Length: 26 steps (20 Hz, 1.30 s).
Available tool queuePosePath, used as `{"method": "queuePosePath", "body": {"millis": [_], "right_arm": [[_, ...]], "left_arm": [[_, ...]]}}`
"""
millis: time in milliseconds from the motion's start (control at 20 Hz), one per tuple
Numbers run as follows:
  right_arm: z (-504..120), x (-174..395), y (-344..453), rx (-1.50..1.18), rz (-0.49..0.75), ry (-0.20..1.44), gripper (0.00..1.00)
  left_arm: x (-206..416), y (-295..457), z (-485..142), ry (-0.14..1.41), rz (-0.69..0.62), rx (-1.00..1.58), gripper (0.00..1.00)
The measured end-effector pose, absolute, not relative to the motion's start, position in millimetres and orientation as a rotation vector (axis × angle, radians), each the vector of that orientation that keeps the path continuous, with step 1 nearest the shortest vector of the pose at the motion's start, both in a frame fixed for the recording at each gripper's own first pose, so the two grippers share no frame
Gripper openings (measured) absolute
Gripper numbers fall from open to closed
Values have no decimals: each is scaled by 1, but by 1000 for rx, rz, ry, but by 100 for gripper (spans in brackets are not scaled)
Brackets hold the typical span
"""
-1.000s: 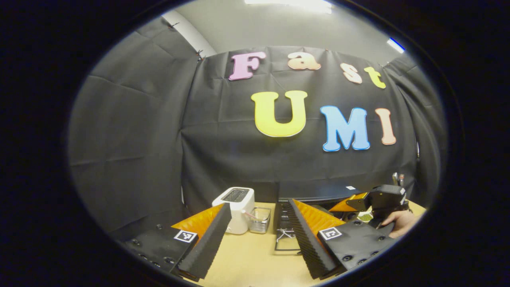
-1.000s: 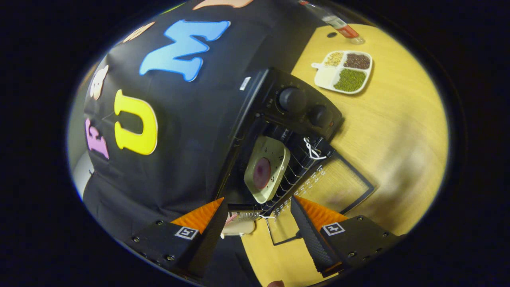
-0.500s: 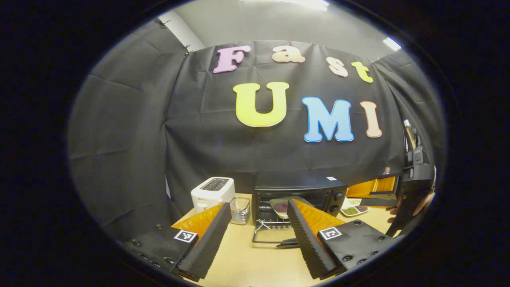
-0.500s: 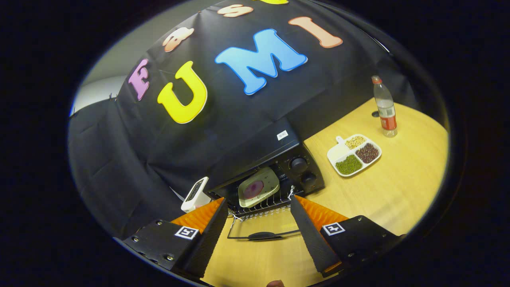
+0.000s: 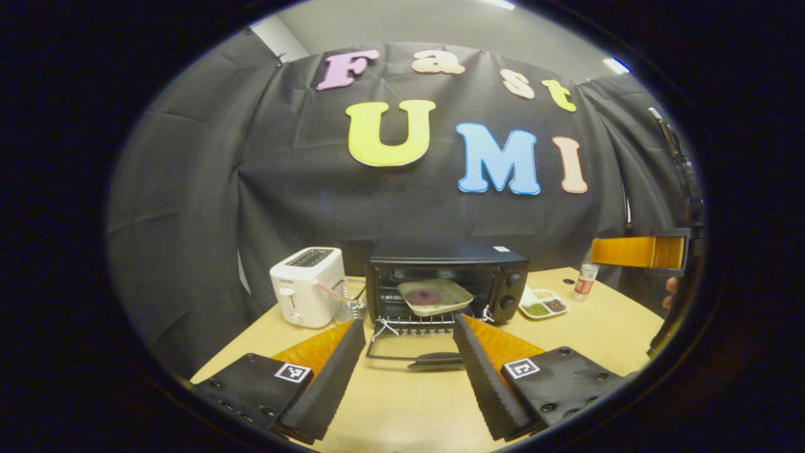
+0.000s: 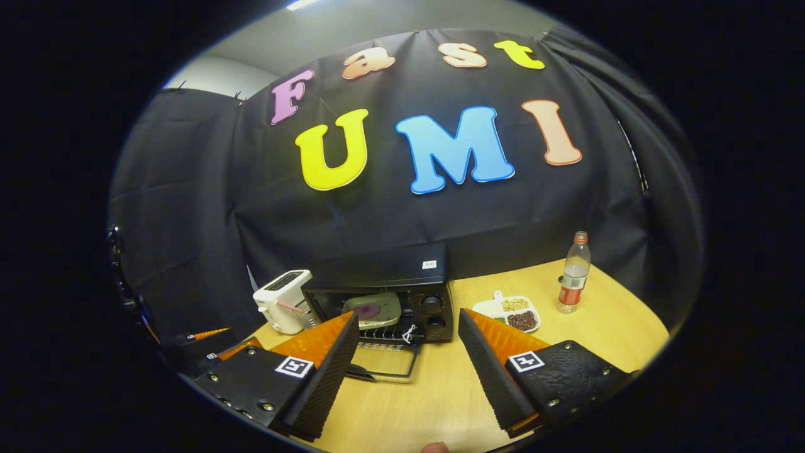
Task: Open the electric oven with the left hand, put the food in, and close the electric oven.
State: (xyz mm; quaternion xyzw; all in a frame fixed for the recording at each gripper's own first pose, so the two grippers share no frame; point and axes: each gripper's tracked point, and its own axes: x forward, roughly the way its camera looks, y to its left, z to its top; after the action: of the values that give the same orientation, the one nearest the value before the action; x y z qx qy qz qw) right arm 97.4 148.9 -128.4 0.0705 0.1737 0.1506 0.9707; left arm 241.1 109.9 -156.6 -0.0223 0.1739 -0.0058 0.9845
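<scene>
The desk (image 5: pixel 402 402) is carrying the electric oven (image 5: pixel 448 283) at its far middle, its door (image 5: pixel 412 352) lying open and flat. The food, on a plate (image 5: pixel 434 296), is sitting on the rack inside. A toaster (image 5: pixel 306 286) is standing left of the oven; a divided dish (image 5: pixel 543 304) and a bottle (image 6: pixel 571 272) are lying to its right, the bottle showing whole in the right gripper view. Both grippers are hovering near the desk's front: the left gripper (image 5: pixel 409 377) is gaping wide with nothing between its 2 fingers, and the right gripper (image 6: pixel 409 371) likewise.
</scene>
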Motion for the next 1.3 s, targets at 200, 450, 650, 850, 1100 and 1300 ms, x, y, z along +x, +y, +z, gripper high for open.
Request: {"method": "queuePosePath", "body": {"millis": [200, 450, 650, 850, 1100, 1300], "right_arm": [[-124, 88, 126, 46, 257, 311, 97], [-113, 86, 100, -61, 191, 253, 97], [-107, 87, 92, -91, 147, 227, 96], [-97, 88, 79, -110, 87, 216, 96], [-94, 86, 68, -139, 17, 224, 96], [-95, 85, 64, -137, -23, 237, 96]], "left_arm": [[244, 97, -198, 429, -43, -46, 91], [248, 79, -246, 546, -88, -67, 96], [253, 67, -286, 654, -115, -103, 96], [263, 59, -319, 745, -138, -122, 96], [278, 52, -344, 801, -166, -79, 92], [285, 47, -363, 846, -174, -68, 96]]}}
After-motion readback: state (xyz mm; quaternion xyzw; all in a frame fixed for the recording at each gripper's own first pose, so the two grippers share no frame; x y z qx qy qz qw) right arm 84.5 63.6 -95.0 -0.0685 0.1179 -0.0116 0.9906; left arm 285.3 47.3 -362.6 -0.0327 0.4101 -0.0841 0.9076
